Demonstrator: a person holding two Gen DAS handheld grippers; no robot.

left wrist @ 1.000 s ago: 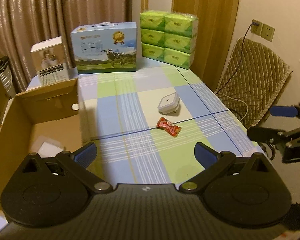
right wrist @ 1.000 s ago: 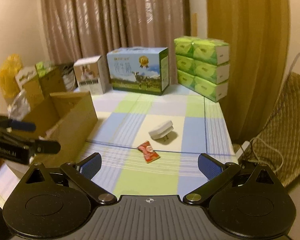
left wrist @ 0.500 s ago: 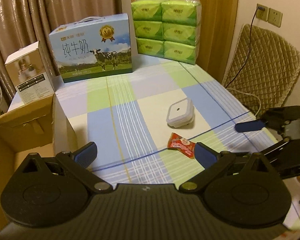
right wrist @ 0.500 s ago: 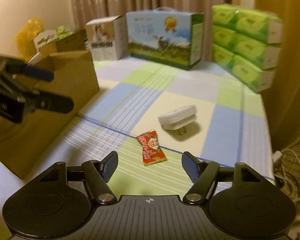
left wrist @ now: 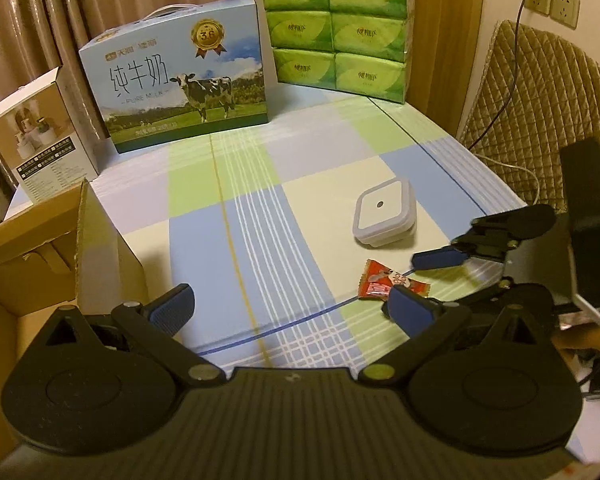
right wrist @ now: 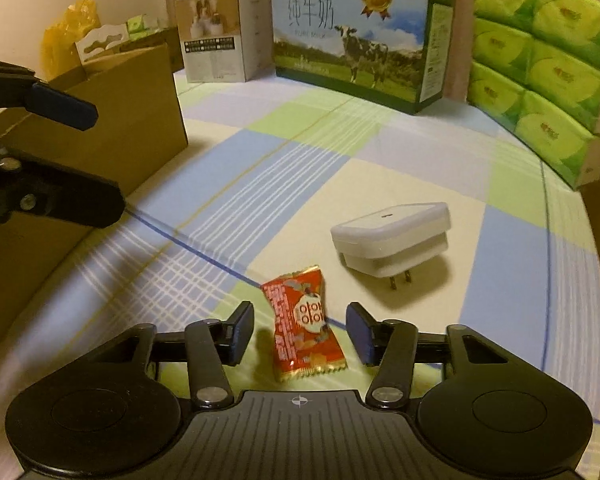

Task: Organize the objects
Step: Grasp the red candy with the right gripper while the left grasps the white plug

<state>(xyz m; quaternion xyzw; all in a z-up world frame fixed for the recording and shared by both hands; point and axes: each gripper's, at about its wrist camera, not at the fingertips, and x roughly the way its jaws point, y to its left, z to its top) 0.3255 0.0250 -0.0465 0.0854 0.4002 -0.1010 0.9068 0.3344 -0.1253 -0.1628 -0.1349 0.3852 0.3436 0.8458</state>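
The right gripper [right wrist: 300,330] is low over the checked surface [right wrist: 380,168], released, its two pads standing either side of the red candy packet [right wrist: 302,322] without touching it. The packet lies flat, its long axis running roughly 12 to 6 o'clock in the right wrist view, so the pads face its long edges. The left gripper [left wrist: 290,300] is also released and holds nothing; it hangs above the surface beside the open cardboard box [left wrist: 100,248], which sits at about 9 o'clock in its view. The white plug-in adapter [right wrist: 392,236] rests prongs-out at about 1 o'clock from the packet, near but apart from it. Judgement: the step in hand is the pickup of the packet, presumably for the box. To do it well, the pads should be lowered until they almost brush the surface before closing, since the wrapper is thin and flat and a high closure would pass over it. Closing across the filled middle, not the crimped ends, should give the firmer hold; the foil looks slippery and may buckle or skid forward. The approach should stay square so the far pad does not nudge the adapter. The milk carton [right wrist: 356,40] and tissue packs [right wrist: 540,72] at 12 o'clock are well clear of the work.
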